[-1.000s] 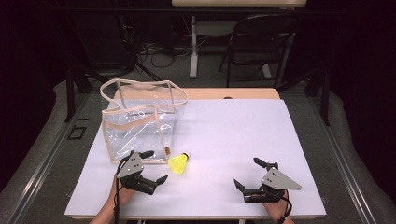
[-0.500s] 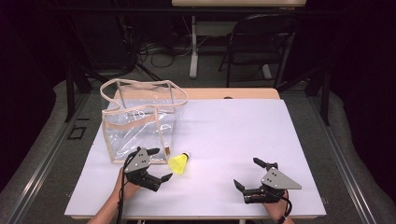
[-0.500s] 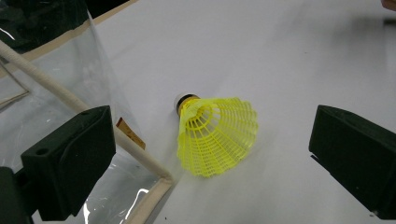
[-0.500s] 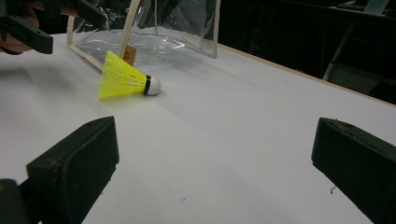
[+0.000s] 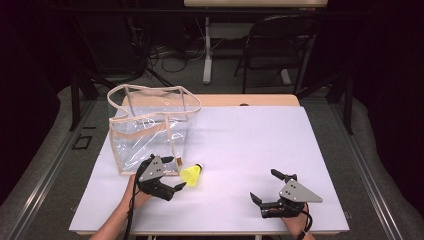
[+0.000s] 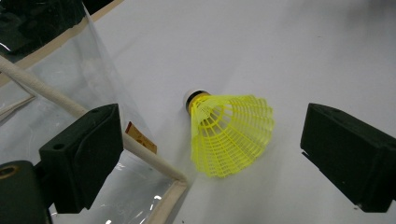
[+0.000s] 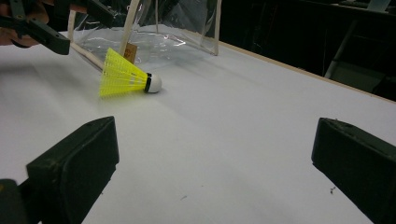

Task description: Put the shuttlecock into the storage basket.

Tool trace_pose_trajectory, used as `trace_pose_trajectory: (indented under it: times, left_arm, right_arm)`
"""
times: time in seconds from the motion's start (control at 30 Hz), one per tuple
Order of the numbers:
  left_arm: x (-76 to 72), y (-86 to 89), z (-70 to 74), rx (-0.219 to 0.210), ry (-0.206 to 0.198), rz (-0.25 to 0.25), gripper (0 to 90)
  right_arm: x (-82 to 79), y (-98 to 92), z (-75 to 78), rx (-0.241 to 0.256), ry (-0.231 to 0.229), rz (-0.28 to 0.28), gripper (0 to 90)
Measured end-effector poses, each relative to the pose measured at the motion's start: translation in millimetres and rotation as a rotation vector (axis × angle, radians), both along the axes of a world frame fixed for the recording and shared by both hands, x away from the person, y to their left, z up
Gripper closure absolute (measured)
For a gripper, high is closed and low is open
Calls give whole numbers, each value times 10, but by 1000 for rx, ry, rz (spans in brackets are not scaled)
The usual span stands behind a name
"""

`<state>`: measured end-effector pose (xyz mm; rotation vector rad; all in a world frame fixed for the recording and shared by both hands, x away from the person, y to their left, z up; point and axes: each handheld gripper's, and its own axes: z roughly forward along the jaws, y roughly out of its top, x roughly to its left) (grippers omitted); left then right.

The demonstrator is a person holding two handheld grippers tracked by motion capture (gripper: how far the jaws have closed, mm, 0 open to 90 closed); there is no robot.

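Note:
A yellow shuttlecock (image 5: pixel 191 175) lies on its side on the white table, white cork pointing away from the person, just right of a clear bag's (image 5: pixel 150 131) near corner. My left gripper (image 5: pixel 176 173) is open, its jaws standing on either side of the shuttlecock's (image 6: pixel 231 135) skirt without touching it; the left jaw is over the bag's cream trim (image 6: pixel 144 156). My right gripper (image 5: pixel 265 186) rests open at the table's front right, holding nothing. From the right gripper view, the shuttlecock (image 7: pixel 126 74) lies far ahead to the left, with the left gripper (image 7: pixel 42 28) behind it.
The white table sheet (image 5: pixel 260 135) stretches bare between and beyond the grippers. The clear bag (image 7: pixel 163 32) stands upright, mouth open, at the left. A black chair (image 5: pixel 280 45) and cables are on the floor past the table's far edge.
My left gripper has moved forward and right, up to the shuttlecock, so its jaws now flank it. The right gripper has stayed where it was.

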<state>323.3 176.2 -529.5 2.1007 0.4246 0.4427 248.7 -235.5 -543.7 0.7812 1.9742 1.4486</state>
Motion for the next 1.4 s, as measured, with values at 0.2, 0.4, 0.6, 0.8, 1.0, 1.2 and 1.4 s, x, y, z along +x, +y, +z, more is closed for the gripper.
trace_pose_trajectory:
  times: [0.2, 0.4, 0.6, 0.8, 1.0, 1.2, 1.4]
  left_arm:
    - [24, -42, 7, 34, -2, -8, 158]
    - [57, -111, 0, 100, -5, -16, 259]
    - [99, -161, -38, 133, 13, -24, 360]
    - [125, -152, -51, 138, 32, -32, 468]
    - [153, -145, -76, 145, 59, -33, 541]
    - [170, -145, -99, 142, 65, -27, 608]
    - [177, -146, -122, 135, 58, -12, 677]
  right_arm:
    - [-2, -2, 1, -1, 0, -1, 5]
    - [0, 0, -1, -4, 3, -2, 5]
    - [2, -1, -3, -5, 6, -4, 5]
    - [4, -2, -6, -9, 11, -4, 4]
    - [11, 3, -12, -17, 13, -1, 4]
    - [9, 5, -10, -23, 13, -3, 4]
    - [12, 8, -13, -26, 13, -2, 5]
